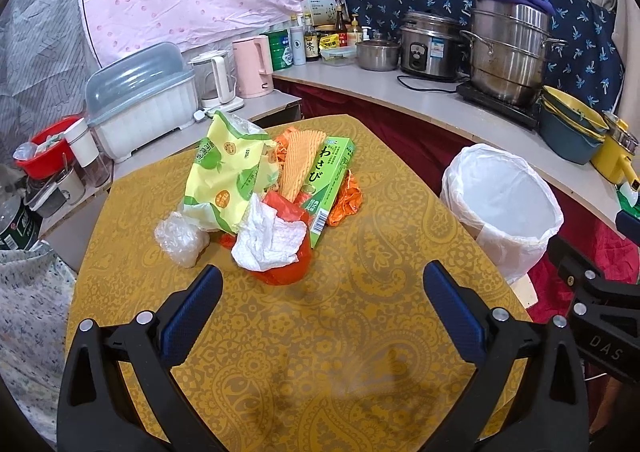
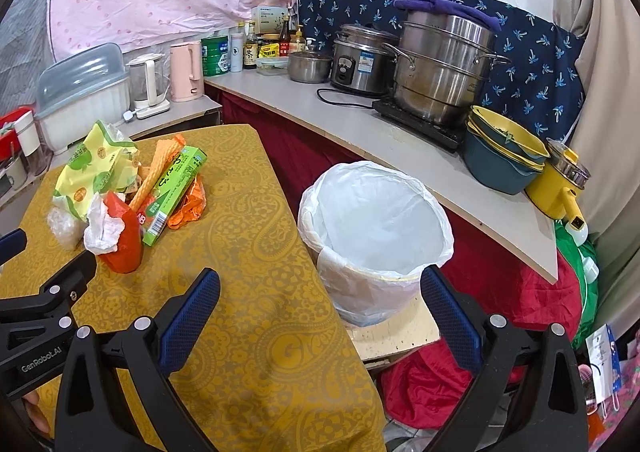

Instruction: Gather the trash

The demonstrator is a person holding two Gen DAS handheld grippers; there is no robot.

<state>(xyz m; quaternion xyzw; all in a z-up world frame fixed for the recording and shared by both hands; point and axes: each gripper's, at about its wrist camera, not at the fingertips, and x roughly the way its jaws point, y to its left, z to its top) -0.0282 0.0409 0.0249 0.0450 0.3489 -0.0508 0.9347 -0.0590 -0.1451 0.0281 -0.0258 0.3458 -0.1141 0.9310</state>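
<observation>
At the bottom of each frame, the left gripper (image 1: 322, 284) and right gripper (image 2: 320, 288) are spread wide and hold nothing. The heap of wrappers mid-frame on the mustard paisley tablecloth (image 1: 320, 352) could scatter: a grab at the crumpled white tissue (image 1: 268, 238) may drag the green wasabi carton (image 1: 330, 190) off. Right of the table, the white-lined waste bin (image 2: 376, 228) looks empty.

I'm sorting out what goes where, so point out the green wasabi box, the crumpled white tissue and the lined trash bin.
green wasabi box (image 1: 330, 190), left wrist view, middle of its printed top face.
crumpled white tissue (image 1: 270, 238), left wrist view, centre of the wad.
lined trash bin (image 2: 384, 284), right wrist view, near outer wall under the rim.
</observation>
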